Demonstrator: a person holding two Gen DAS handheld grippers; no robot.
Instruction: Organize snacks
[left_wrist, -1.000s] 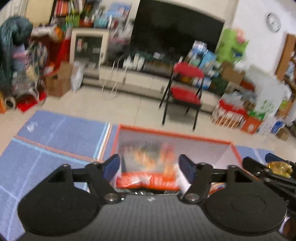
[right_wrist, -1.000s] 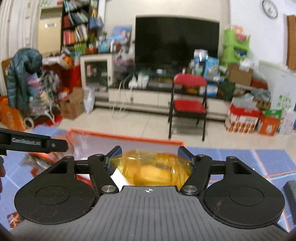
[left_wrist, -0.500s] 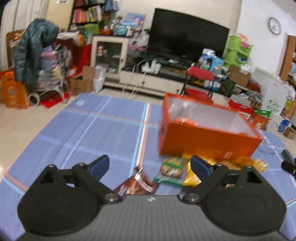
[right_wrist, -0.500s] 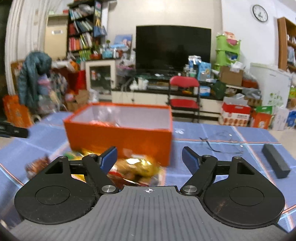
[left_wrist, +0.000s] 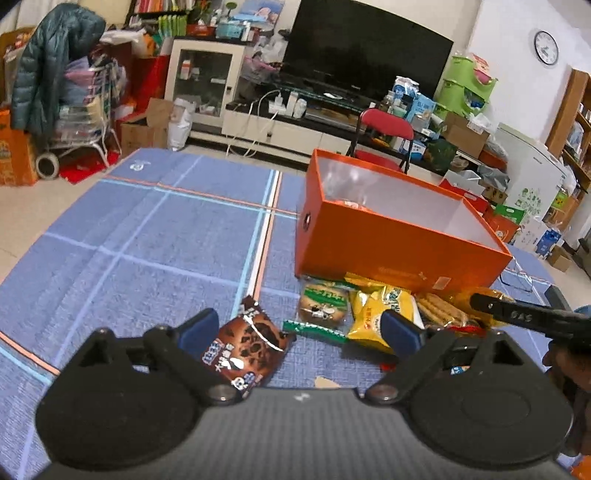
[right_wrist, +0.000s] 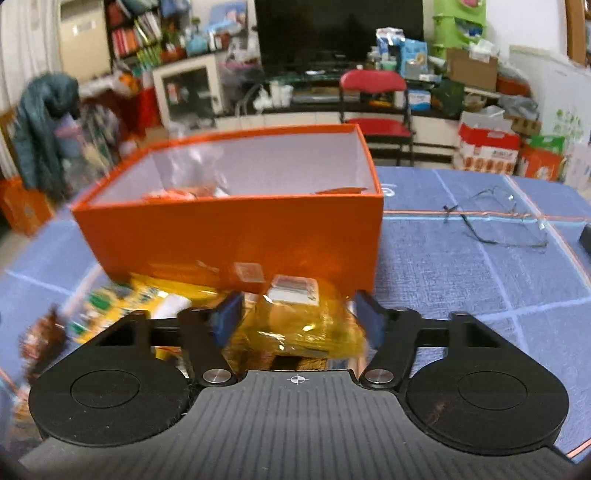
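An orange box (left_wrist: 388, 251) stands on the blue checked cloth with some snacks inside. In front of it lie a brown chocolate packet (left_wrist: 247, 347), a green biscuit packet (left_wrist: 323, 304), a yellow packet (left_wrist: 376, 310) and a cracker pack (left_wrist: 439, 310). My left gripper (left_wrist: 298, 328) hangs open just above these, the brown packet by its left finger. My right gripper (right_wrist: 299, 317) is low before the box (right_wrist: 229, 232). Its jaws are closing around a translucent yellow bag (right_wrist: 303, 325) that lies between them. A small gap shows at the left pad (right_wrist: 229, 317).
A pair of glasses (right_wrist: 495, 218) and a dark block (right_wrist: 585, 238) lie on the cloth to the right of the box. A red chair (right_wrist: 373, 103) stands beyond the table's far edge. The right gripper's finger (left_wrist: 517, 315) reaches in from the right.
My left gripper drew back from over the box to the packets and widened. My right gripper let its yellow bag go, opened, then dropped onto a yellow bag before the box, jaws narrowing.
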